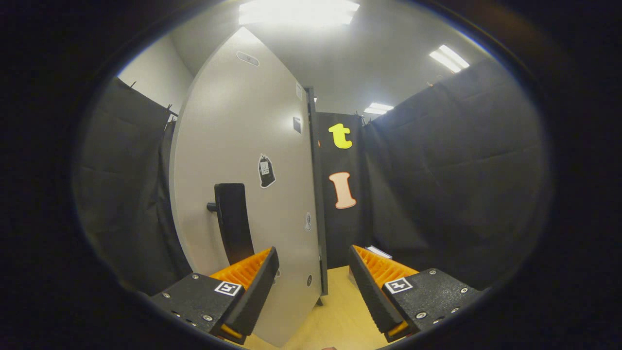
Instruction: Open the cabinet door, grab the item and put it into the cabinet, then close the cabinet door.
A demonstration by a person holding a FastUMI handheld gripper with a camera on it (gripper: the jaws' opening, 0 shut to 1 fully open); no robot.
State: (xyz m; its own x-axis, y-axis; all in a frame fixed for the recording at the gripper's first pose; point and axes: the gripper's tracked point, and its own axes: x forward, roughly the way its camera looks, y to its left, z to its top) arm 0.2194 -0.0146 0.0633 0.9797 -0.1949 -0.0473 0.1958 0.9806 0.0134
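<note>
Booth dim, dark cloth walls soak up light. Ceiling panels (299, 10) high above fingers (257, 272) blown out, glare washing upper cabinet door (243, 146). Strong fisheye bend: door edge bows. Fingers set wide apart, sharp; far corner soft, hazy.

Ahead of your claw (313, 272), whose ridged fingers (248, 270) stand spread apart on nothing, you face a smooth, matt pale cabinet door (233, 146) with a dark matt plastic-looking handle (232, 221) and a few small stickers (266, 171), over a smooth light wood-toned tabletop (335, 316) ringed by matt creased cloth (452, 180).
</note>
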